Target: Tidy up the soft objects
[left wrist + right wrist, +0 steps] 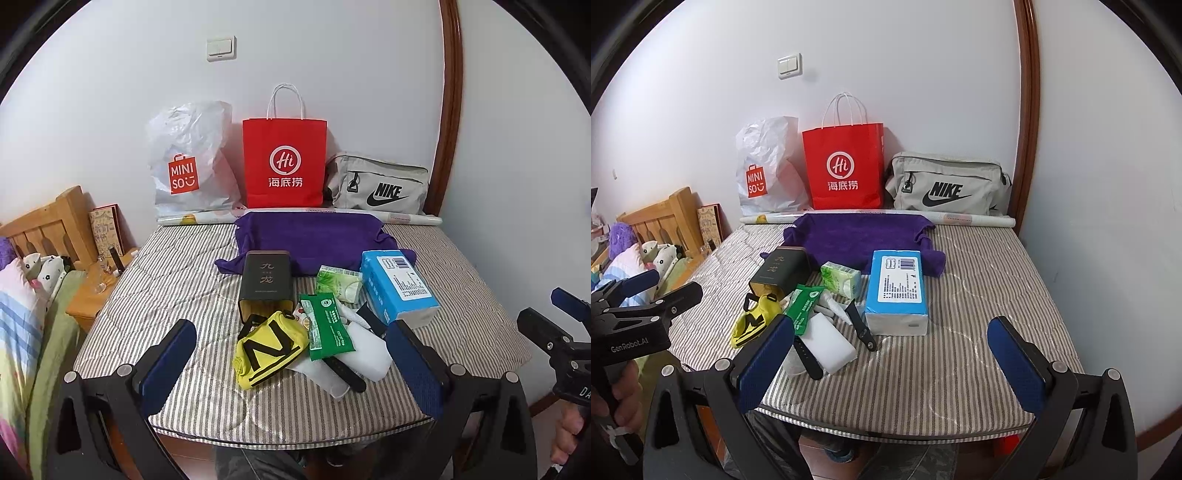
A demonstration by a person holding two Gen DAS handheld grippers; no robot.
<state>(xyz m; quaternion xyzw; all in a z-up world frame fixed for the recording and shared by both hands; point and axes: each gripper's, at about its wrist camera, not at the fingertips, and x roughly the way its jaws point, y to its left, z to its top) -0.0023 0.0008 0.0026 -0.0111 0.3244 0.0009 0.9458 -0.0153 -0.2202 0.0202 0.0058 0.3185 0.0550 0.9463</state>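
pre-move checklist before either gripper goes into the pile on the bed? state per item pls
1. Left gripper open, holding nothing: ok.
2. Right gripper open, holding nothing: ok.
3. Yellow fabric pouch with black N reachable from above: ok, it lies between the left fingers' line of sight, nothing on top.
4. Green plastic wipes packet free to lift: ok, it rests on the white foam block, uncovered.
5. Black watch strap clear of the grasp: not ok, it lies across the white block beside the packet.
6. Purple towel flat and free as a drop spot: cannot tell; the dark tin box overlaps its front edge.
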